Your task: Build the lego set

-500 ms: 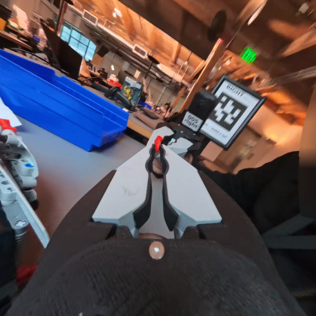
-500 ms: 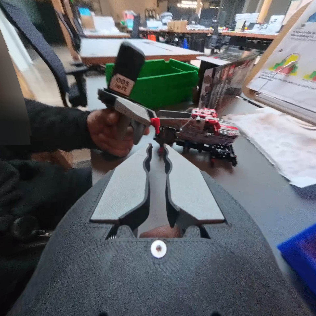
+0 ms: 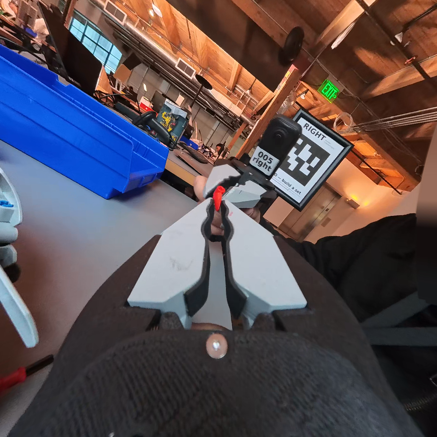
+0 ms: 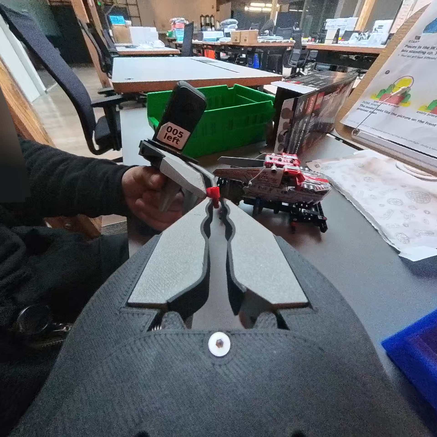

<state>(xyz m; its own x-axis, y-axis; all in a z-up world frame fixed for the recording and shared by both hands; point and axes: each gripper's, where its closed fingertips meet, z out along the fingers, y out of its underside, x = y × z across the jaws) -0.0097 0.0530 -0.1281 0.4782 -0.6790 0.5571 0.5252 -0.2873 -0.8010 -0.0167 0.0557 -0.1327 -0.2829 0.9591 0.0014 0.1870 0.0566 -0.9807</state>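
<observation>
Left gripper [image 3: 216, 203] pinching red pin [image 3: 217, 197], labels present

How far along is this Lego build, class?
Done: a red and grey model stands largely assembled on the table. In hand: the left gripper pinches a small red piece, tip to tip with the right gripper. Left: fitting that piece onto the model.

L gripper [image 4: 208, 189], grey w/ black camera on top, pinches a small red lego pin [image 4: 213, 192] just above the tips of the R gripper [image 4: 216, 204], whose 2 grey fingers stand slightly apart. Behind: red-grey-black lego model [image 4: 279, 184] on dark table [image 4: 354, 260], green plastic bin [image 4: 224, 118], lego box [image 4: 307, 113].
</observation>
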